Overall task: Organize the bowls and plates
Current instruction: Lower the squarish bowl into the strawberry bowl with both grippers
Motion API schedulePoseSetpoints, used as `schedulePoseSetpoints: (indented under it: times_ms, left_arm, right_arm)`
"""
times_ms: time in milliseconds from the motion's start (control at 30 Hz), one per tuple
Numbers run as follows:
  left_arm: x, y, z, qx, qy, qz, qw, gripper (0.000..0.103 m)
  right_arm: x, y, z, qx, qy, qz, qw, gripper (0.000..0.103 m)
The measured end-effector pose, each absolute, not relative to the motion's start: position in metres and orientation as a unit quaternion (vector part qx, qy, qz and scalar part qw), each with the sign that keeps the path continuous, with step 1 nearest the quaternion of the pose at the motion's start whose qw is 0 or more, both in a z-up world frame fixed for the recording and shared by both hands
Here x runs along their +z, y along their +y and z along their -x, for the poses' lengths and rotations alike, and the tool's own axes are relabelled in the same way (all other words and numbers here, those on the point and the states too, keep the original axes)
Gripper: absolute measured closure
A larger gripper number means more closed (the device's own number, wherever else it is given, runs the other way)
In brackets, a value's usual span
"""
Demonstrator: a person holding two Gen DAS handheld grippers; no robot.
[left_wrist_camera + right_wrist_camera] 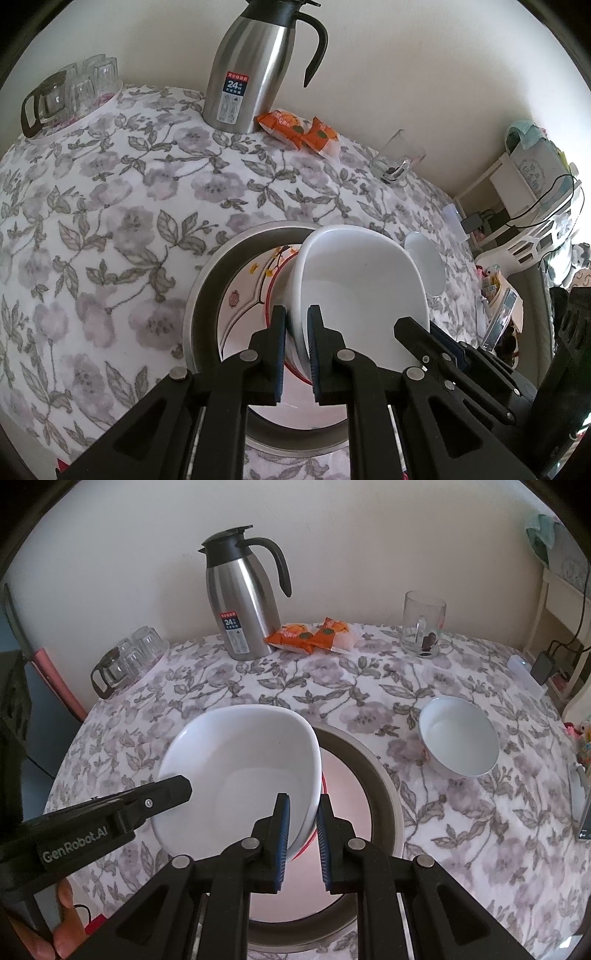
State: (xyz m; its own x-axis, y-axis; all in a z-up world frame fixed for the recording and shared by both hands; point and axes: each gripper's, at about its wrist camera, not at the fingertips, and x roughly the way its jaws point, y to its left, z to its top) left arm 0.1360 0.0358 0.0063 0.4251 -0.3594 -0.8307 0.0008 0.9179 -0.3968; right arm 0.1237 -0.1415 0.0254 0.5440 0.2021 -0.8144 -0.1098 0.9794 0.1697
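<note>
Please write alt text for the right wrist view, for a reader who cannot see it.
Two grippers, right and left, hold a white bowl by its rim above a metal basin on a floral tablecloth. Behind stand a second bowl, a steel jug and a glass mug.

A floral-clothed tabletop [424, 812] carries a steel jug [242, 609], orange snack packets [306, 635] and a glass mug [423, 624]. A small white bowl [458, 736] and a metal basin [384, 786] rest nearer.
</note>
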Motion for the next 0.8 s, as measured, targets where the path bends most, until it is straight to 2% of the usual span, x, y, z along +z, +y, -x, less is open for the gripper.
schedulePoseSetpoints:
  times_ms: [667, 800]
  left_arm:
    - [-0.005, 0.037, -0.139, -0.104, 0.537, 0.178, 0.818, 0.093]
    - [-0.005, 0.039, -0.139, -0.105, 0.538, 0.187, 0.815, 0.093]
  right_arm:
    - [0.015, -0.140, -0.127, 0.090, 0.485, -0.053, 0.868, 0.087]
    - [0.014, -0.141, -0.128, 0.093, 0.486, -0.057, 0.867, 0.084]
